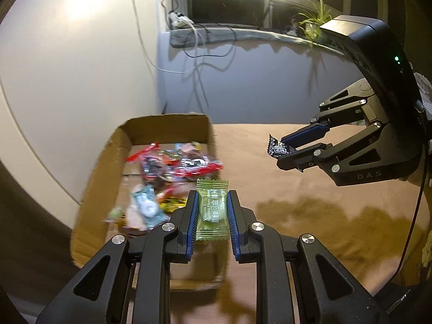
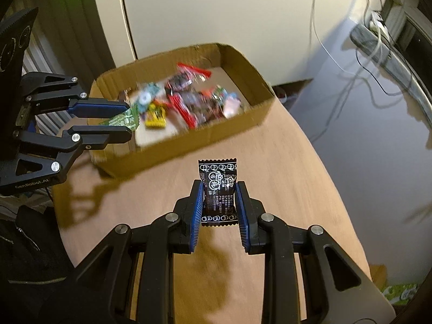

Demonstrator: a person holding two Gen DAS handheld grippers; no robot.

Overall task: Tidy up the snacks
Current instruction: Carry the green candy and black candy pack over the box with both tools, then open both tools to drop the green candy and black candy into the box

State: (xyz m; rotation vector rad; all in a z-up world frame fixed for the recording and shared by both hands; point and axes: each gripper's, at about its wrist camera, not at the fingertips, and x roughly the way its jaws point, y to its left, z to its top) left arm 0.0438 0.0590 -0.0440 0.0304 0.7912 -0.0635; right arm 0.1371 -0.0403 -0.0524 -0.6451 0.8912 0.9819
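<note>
Your left tongs [image 1: 211,210] are clamped on the green plum candy [image 1: 212,208], held in the air just over the near edge of the cardboard box [image 2: 243,62], so push a touch further in before you let go, or it may catch the wall and fall onto the surface [image 2: 283,162]. Your right tongs [image 2: 218,202] grip the black sachet [image 2: 218,189] above the bare middle of the surface, well short of the box. Carry it over the near wall, then release. Farther off, the loose snacks [image 2: 186,100] lie heaped inside, toward the box's far end.
</note>
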